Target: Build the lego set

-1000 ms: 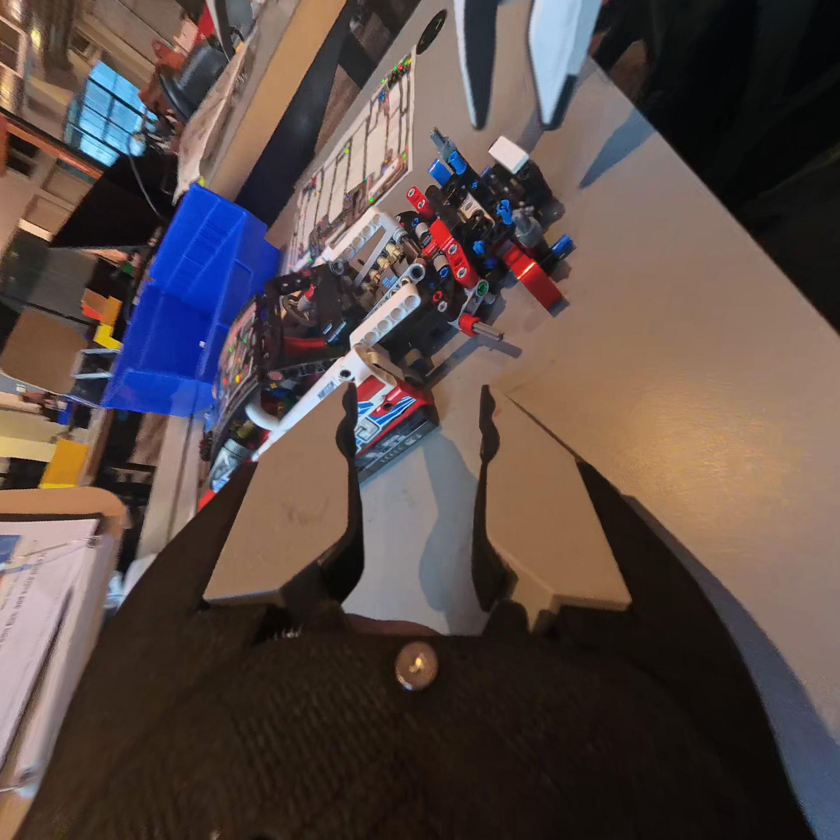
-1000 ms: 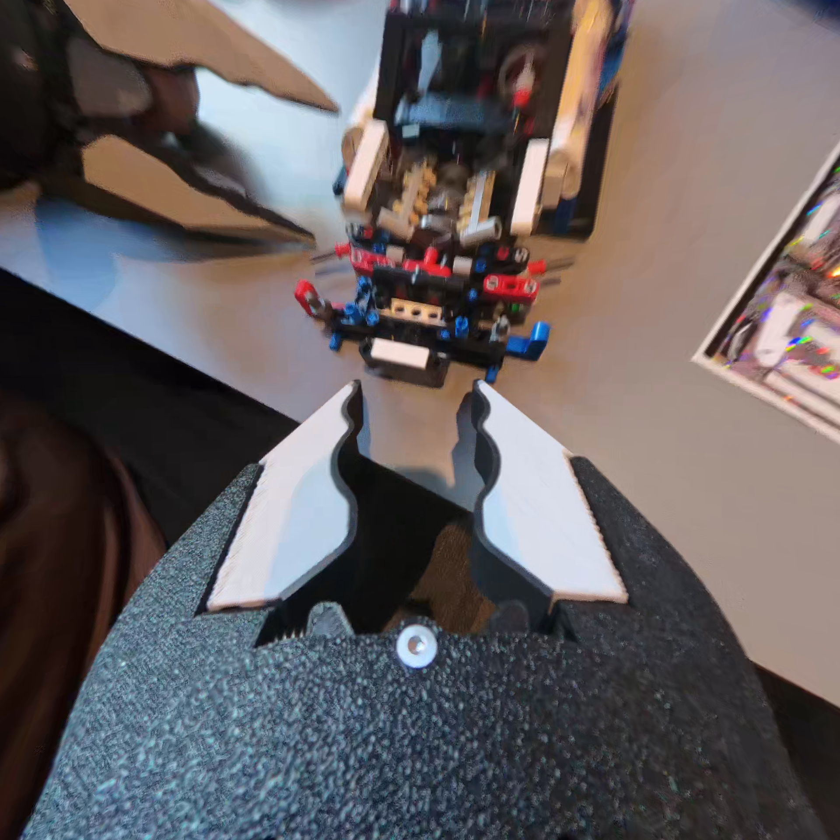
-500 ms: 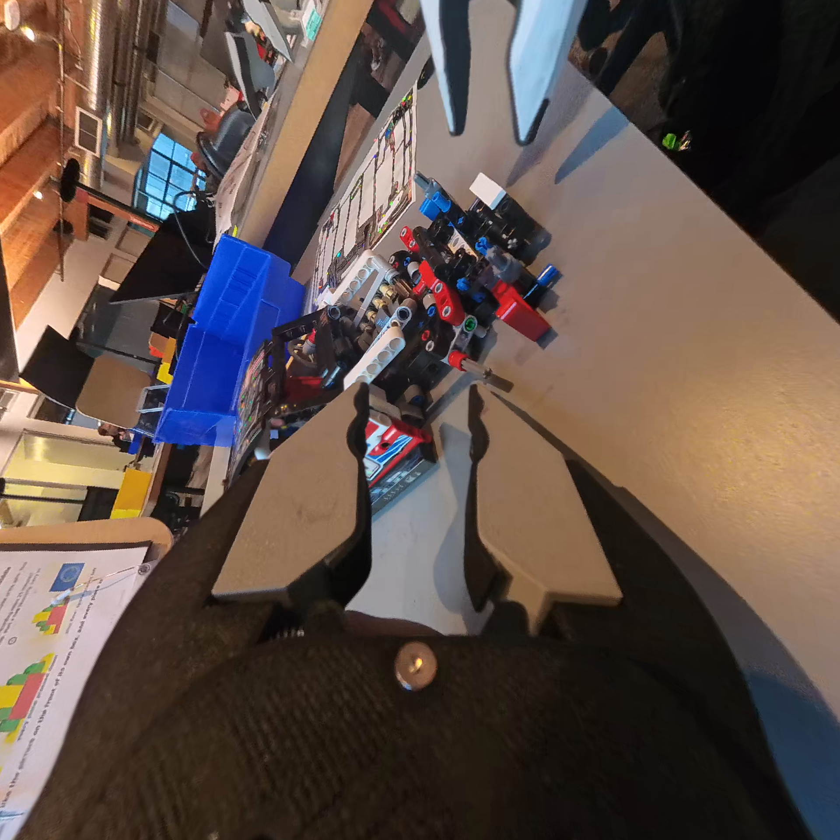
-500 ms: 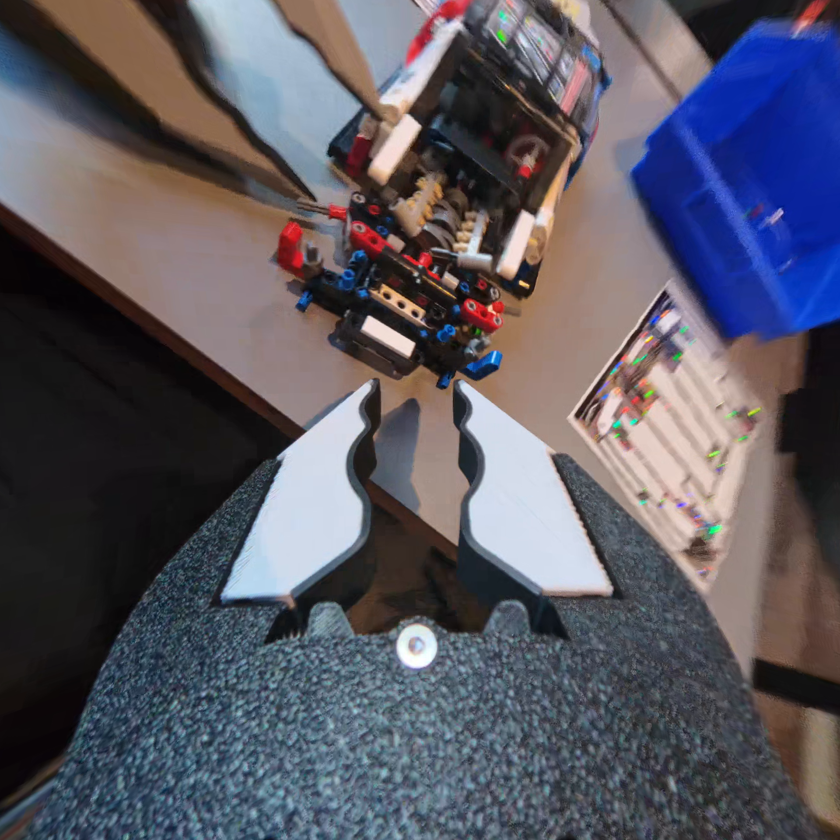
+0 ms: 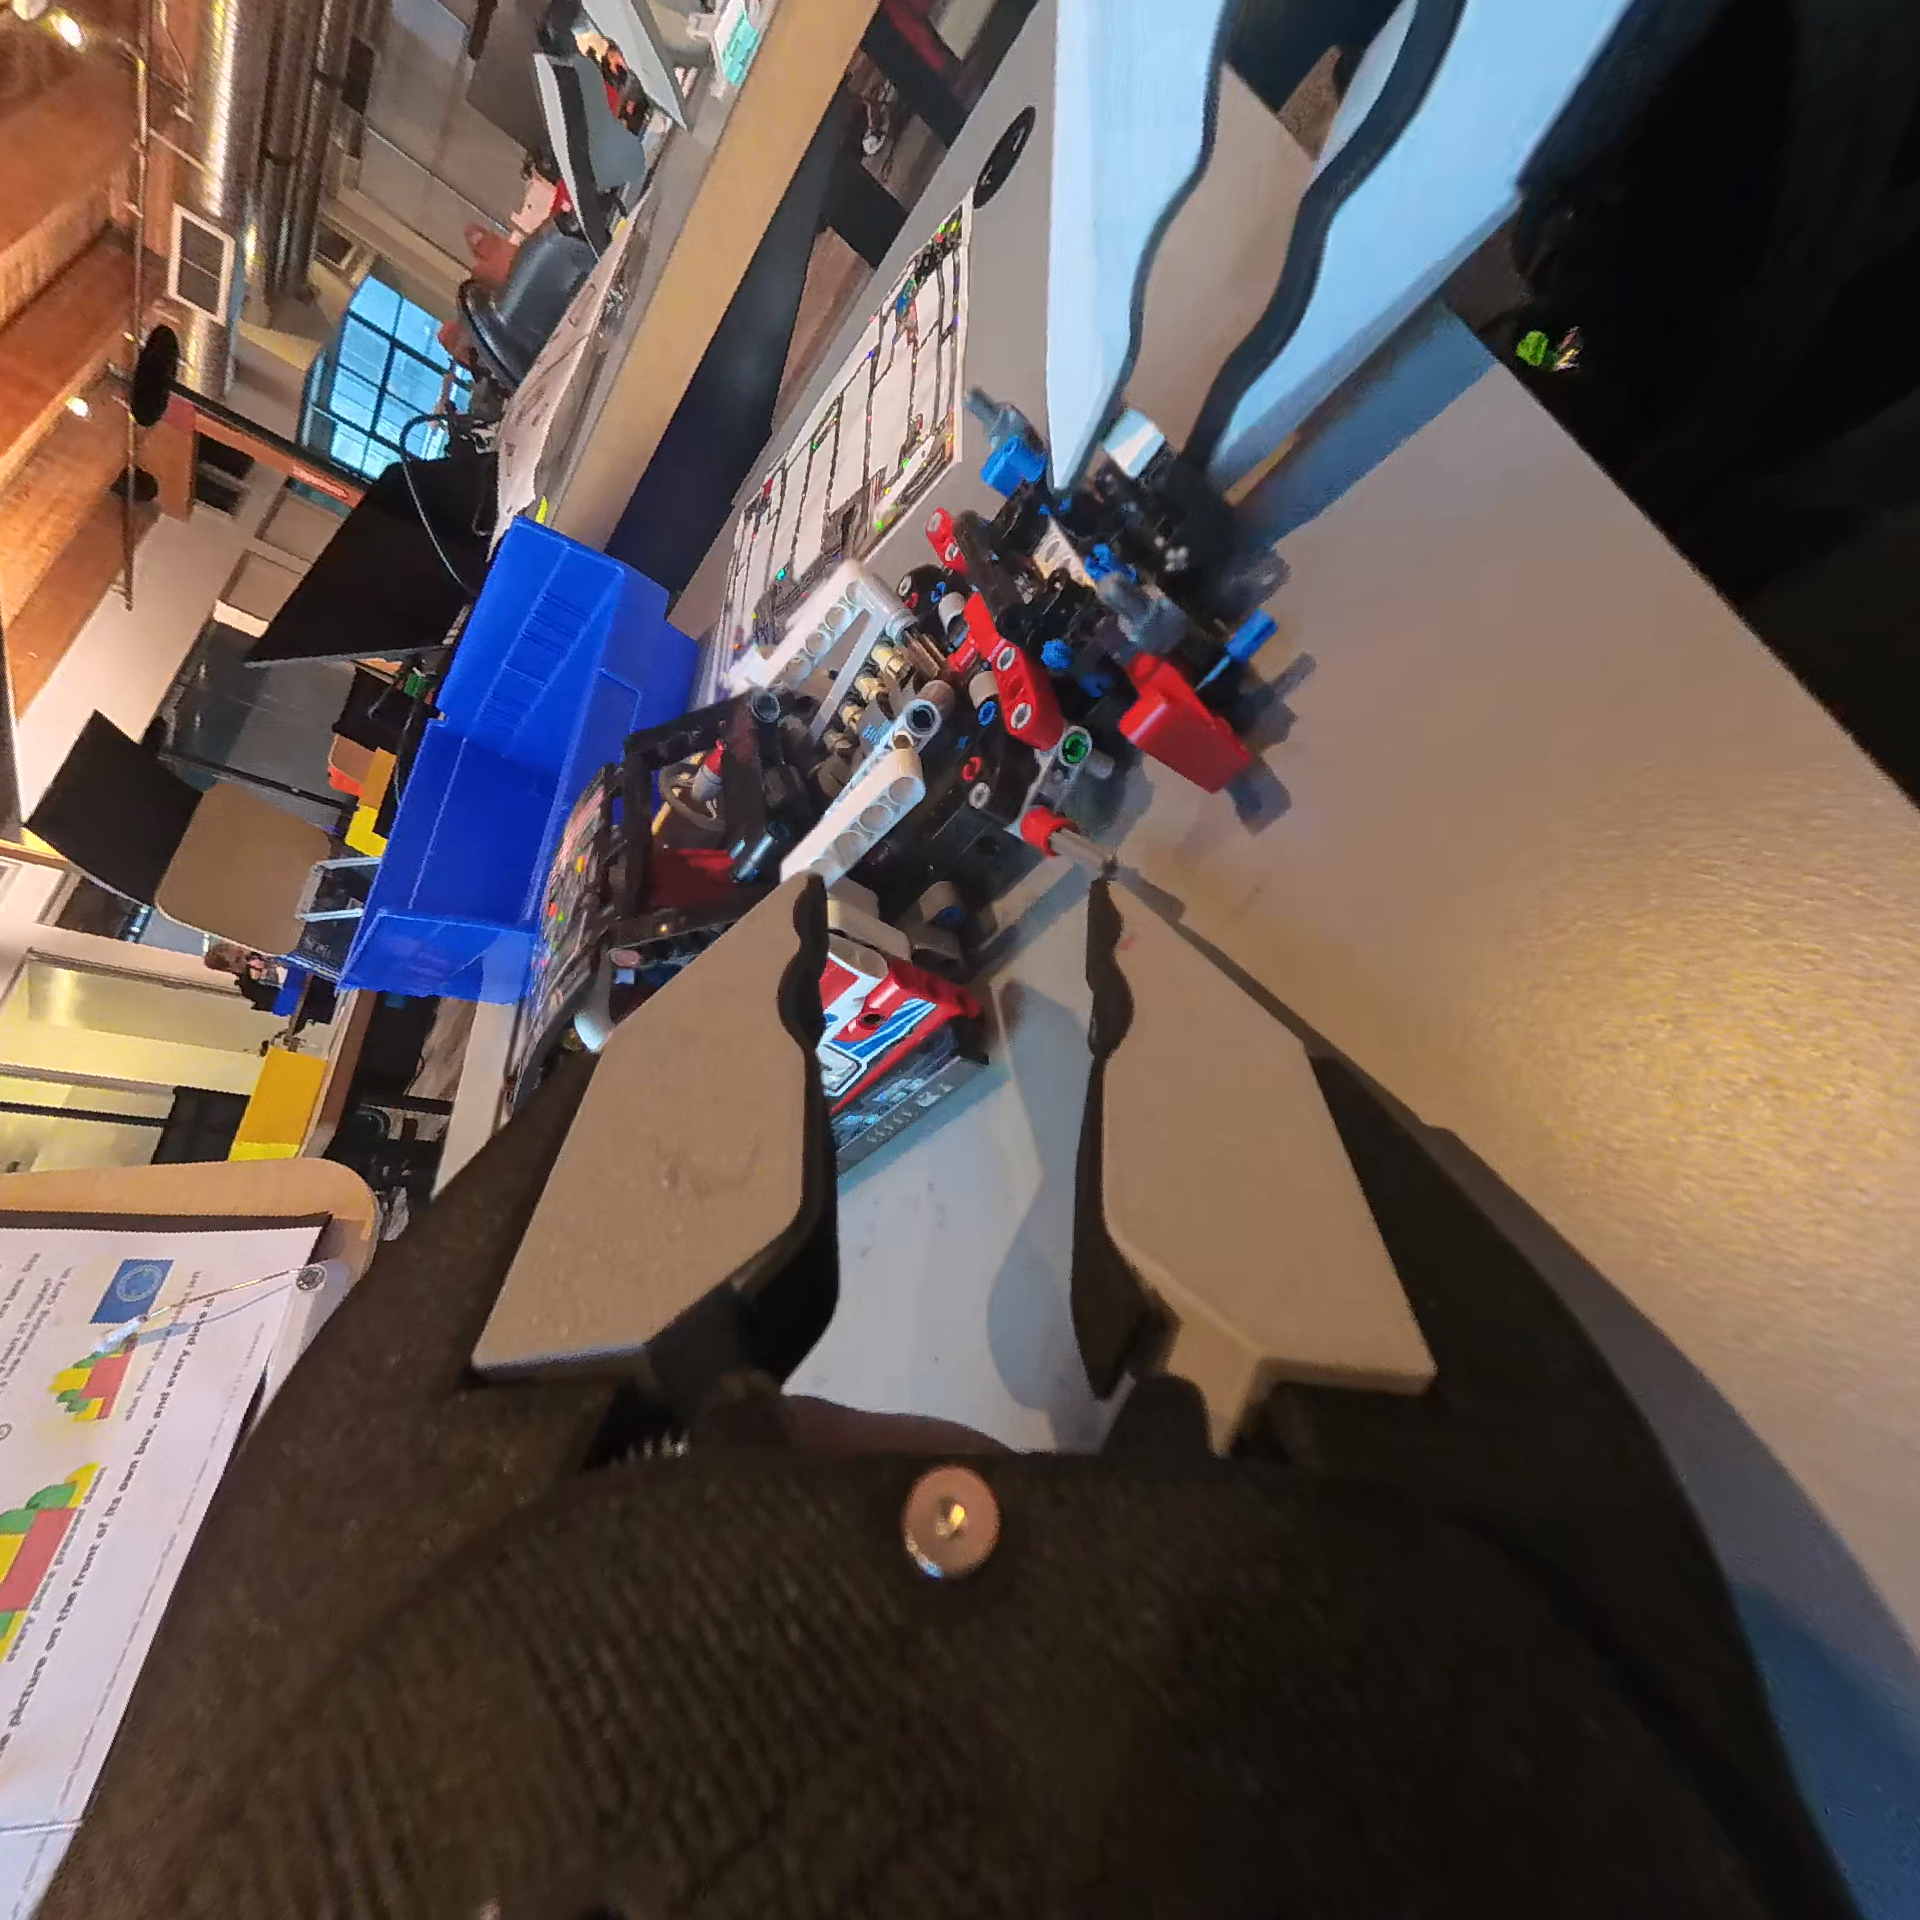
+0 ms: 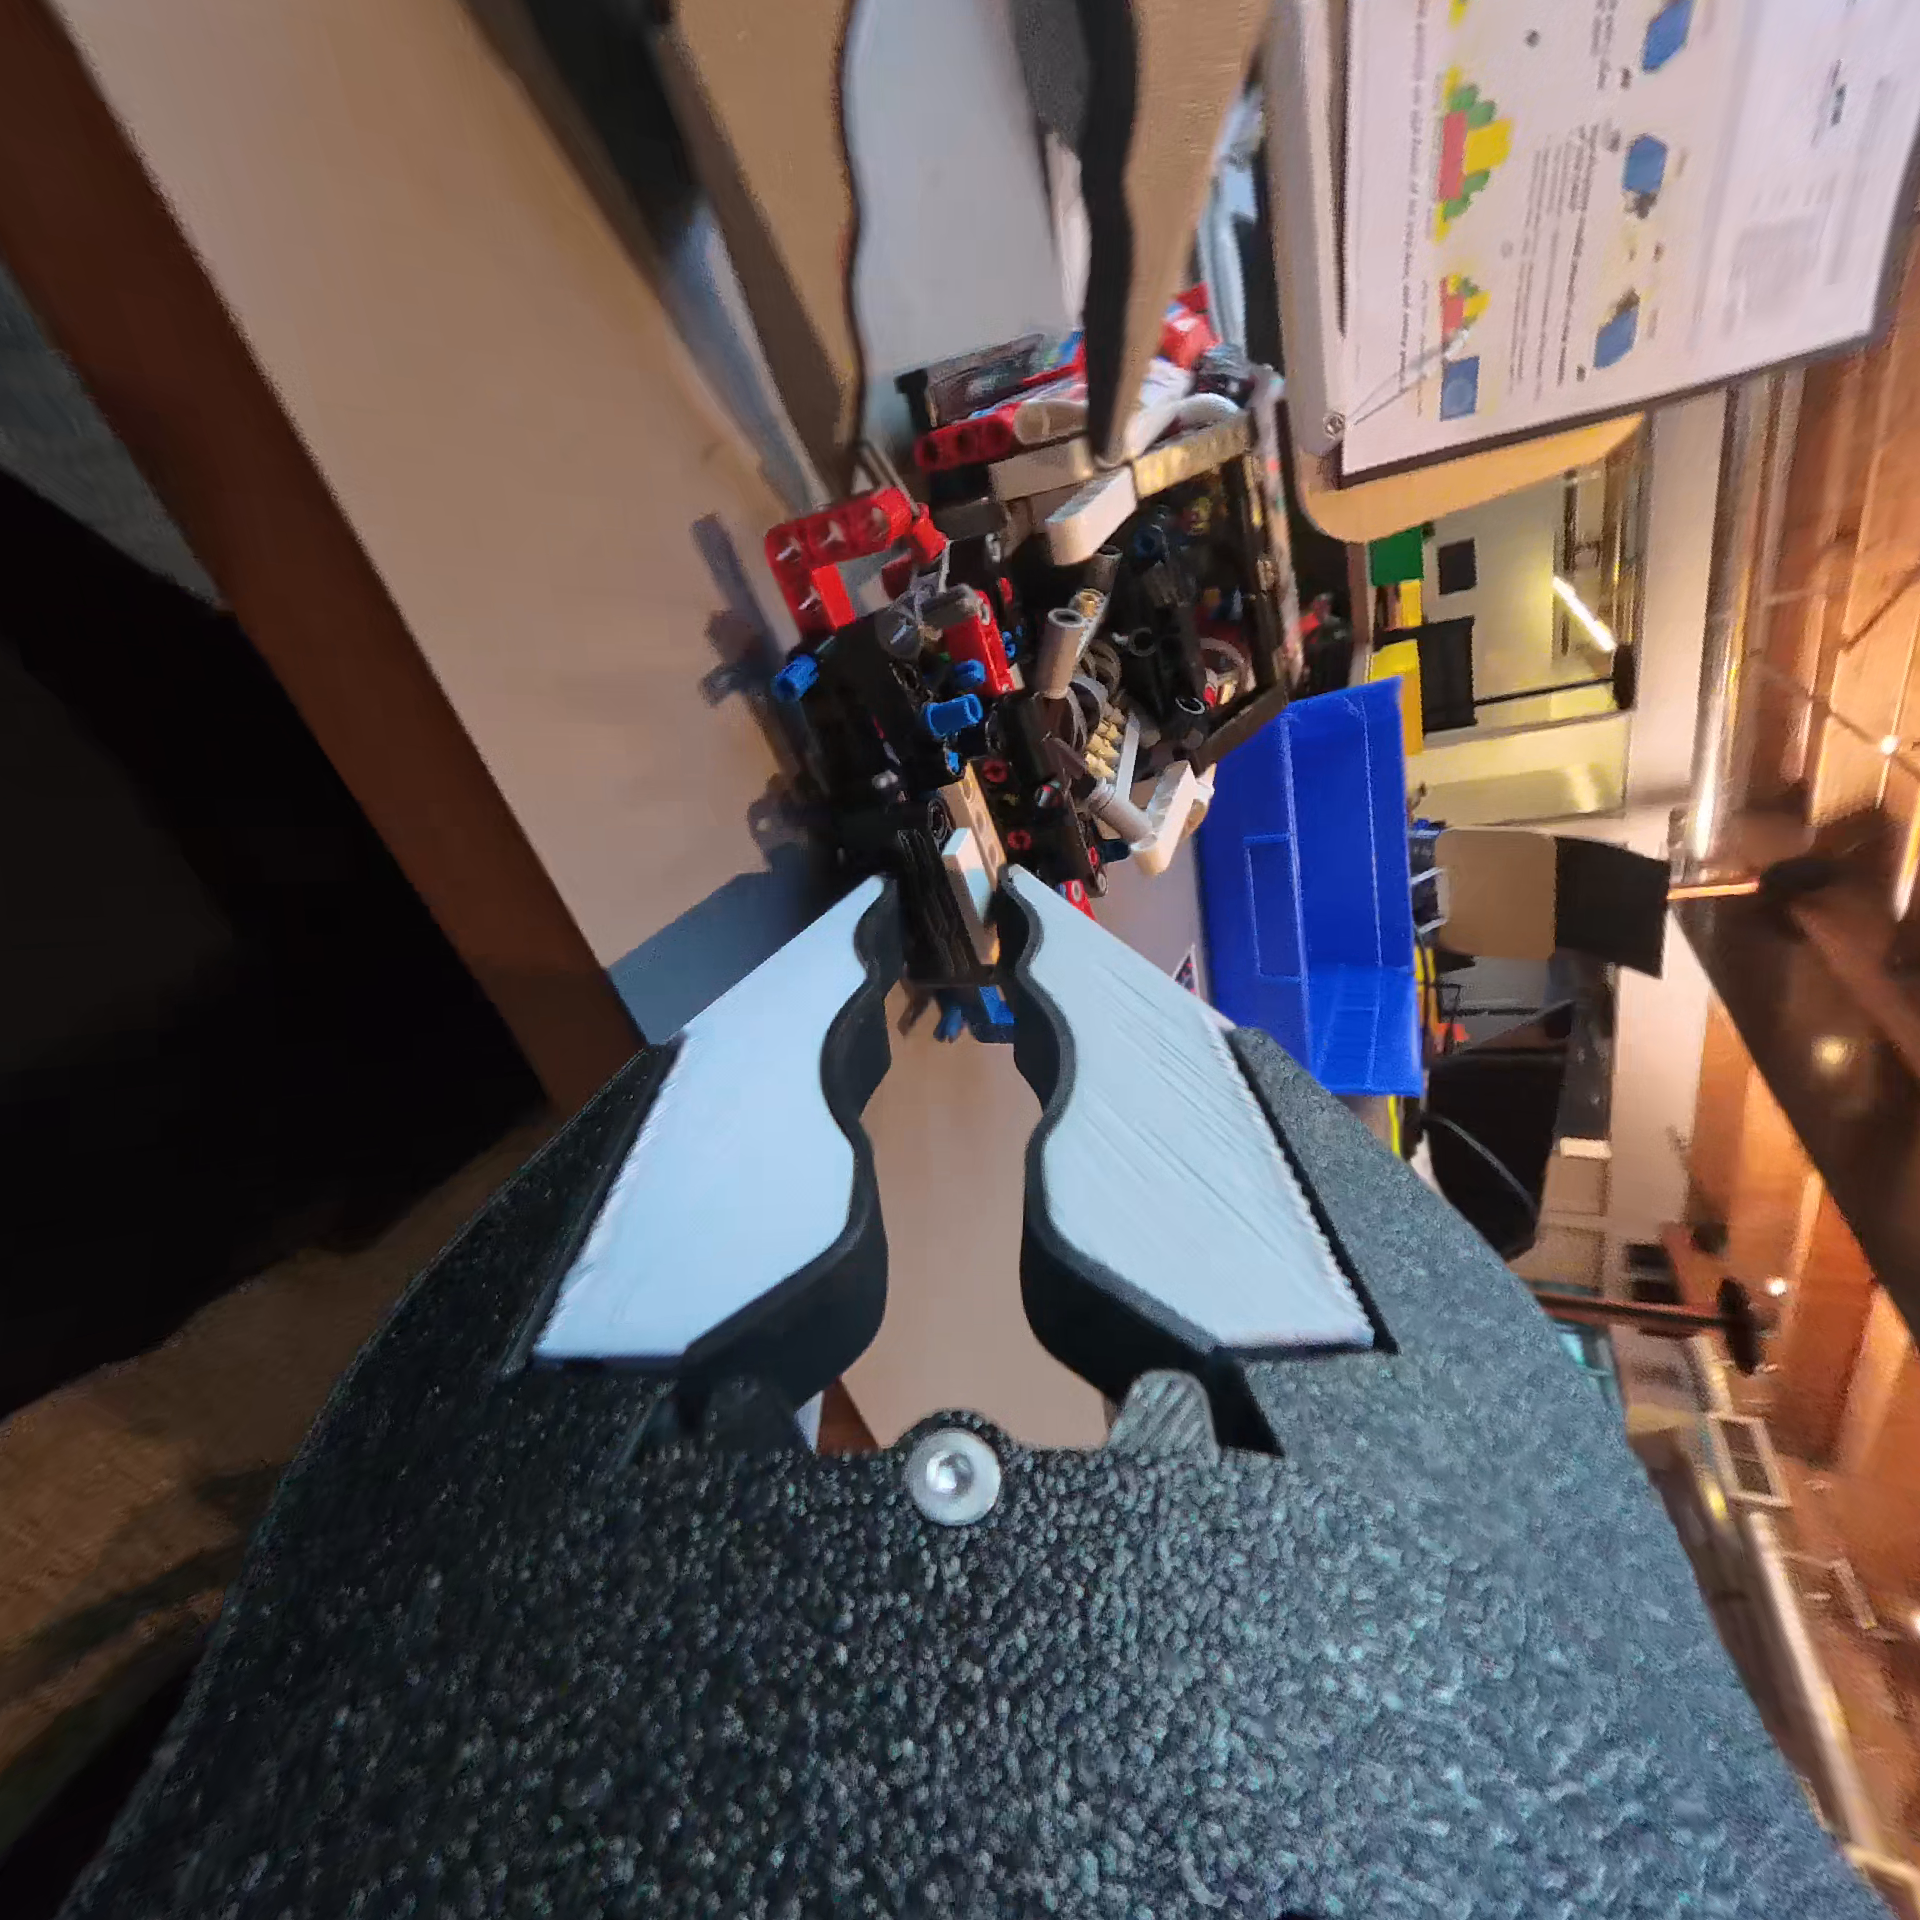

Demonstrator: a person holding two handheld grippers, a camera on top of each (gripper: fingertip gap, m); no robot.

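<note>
The lego car model, black with red, white and blue parts, lies on the pale table. My left gripper is open at the model's near side; one fingertip is by a white beam, the other by a grey axle. My right gripper, with white fingers, is shut on the model's black end block with a white piece. It also shows in the left wrist view, coming in from the top. The model stretches away from it, and the left gripper's tan fingers reach in from the far end.
A blue bin stands past the model; it also shows in the right wrist view. A printed sheet lies beside the model. A board with a paper page stands behind the left gripper. The table's edge is close to the model. The left gripper's tips are roughly 8 centimetres from the right gripper's.
My right gripper has swung in to the model's end and narrowed its fingers onto the black block. My left gripper has come closer to the model's side, still open.
</note>
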